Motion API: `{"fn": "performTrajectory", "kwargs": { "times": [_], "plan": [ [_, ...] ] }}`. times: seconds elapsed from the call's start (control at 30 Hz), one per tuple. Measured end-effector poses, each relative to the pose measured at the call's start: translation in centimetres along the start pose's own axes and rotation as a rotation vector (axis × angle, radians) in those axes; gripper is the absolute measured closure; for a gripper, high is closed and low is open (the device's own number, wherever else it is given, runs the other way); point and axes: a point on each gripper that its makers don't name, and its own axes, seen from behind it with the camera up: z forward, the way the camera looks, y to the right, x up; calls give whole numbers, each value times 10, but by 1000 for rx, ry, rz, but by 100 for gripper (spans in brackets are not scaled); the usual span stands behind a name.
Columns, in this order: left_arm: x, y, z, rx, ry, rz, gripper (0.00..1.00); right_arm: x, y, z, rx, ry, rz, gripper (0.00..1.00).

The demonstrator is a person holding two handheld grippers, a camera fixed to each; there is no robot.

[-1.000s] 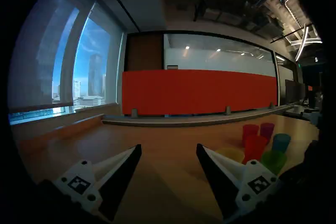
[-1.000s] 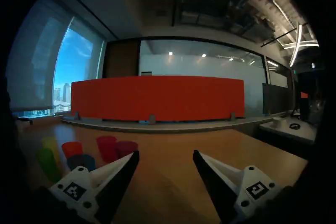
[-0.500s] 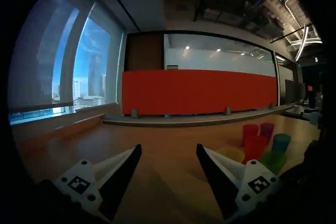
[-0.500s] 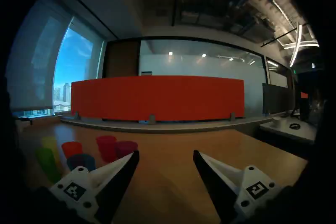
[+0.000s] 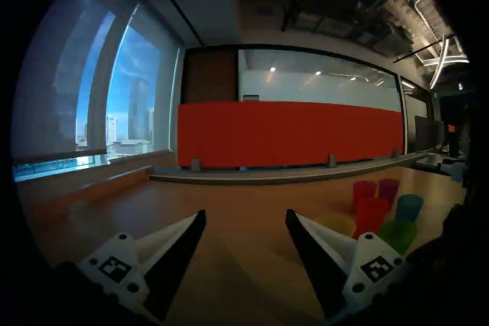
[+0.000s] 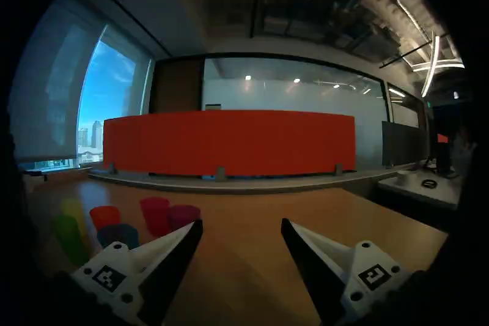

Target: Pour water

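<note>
Nothing has shifted in the last second: both grippers hang where they were, low over the table and aimed at the orange partition [image 5: 287, 133]. The wooden table [image 5: 257, 194] runs bare up to that partition. Short of it, and I'd judge between the two grippers, stands a huddle of coloured plastic cups [image 5: 371, 213]. The red cup [image 5: 363, 190] and magenta cup [image 5: 389, 188] are nearest the partition, and the green cup [image 5: 397, 233] is farthest from it.

The left gripper [image 5: 245, 212] is spread wide with nothing between its fingers, and so is the right gripper [image 6: 241, 221].

From this low angle I cannot tell whether any cup holds water. The cups crowd together, so reaching for one could topple its neighbours, and a hard squeeze could buckle it and slop water.
</note>
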Motion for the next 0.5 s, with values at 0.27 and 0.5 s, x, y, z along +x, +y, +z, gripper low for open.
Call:
{"fn": "performTrajectory", "kwargs": {
  "times": [0.27,0.5],
  "plan": [
    [1,0,0,0,0,0,3,0,0,-1,0,0,0,1],
    [1,1,1,0,0,0,3,-1,0,-1,0,0,0,1]
  ]
}}
